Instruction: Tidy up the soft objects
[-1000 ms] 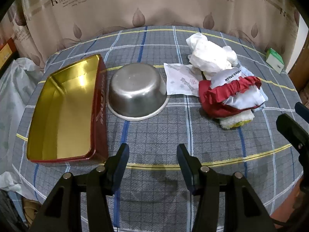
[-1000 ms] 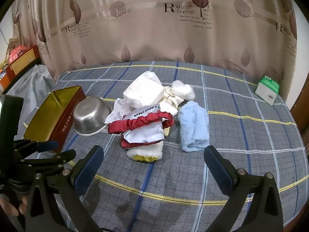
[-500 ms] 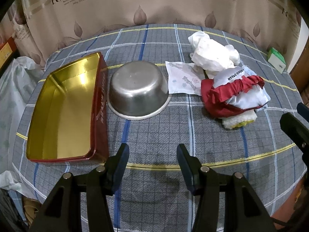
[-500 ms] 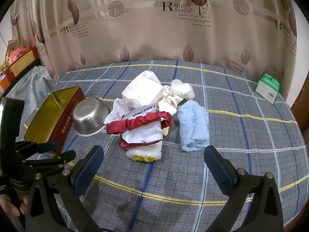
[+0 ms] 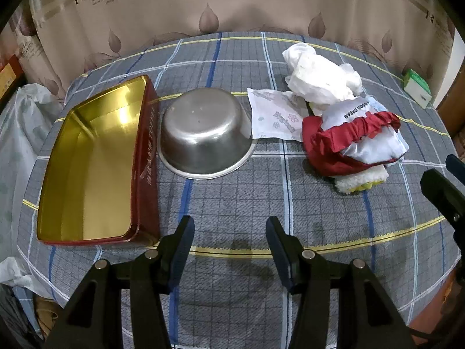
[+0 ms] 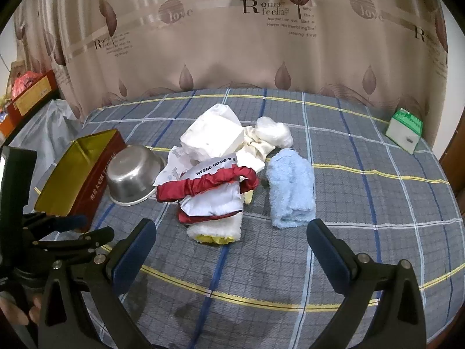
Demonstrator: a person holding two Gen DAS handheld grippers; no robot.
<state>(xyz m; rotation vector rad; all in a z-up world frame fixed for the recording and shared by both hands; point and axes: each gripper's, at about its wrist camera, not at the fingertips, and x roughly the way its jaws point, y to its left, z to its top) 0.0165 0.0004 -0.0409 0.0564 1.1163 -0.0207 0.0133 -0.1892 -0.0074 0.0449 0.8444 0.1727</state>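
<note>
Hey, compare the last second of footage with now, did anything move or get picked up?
Nothing visibly changed. Both tools, left and right, hang open over the plaid cloth with nothing between their fingers. The tin, bowl, clothes pile and blue towel lie where they were.

Looked like a home, a lived-in room. Bench (image 6: 363, 192) draped in a grey plaid cloth with blue and yellow lines. Beige curtain (image 6: 232, 43) printed with leaves and "love" lettering hung close behind its far edge. Cartons (image 6: 29, 96) and a plastic bag (image 6: 49, 133) crowded beyond the left edge.
</note>
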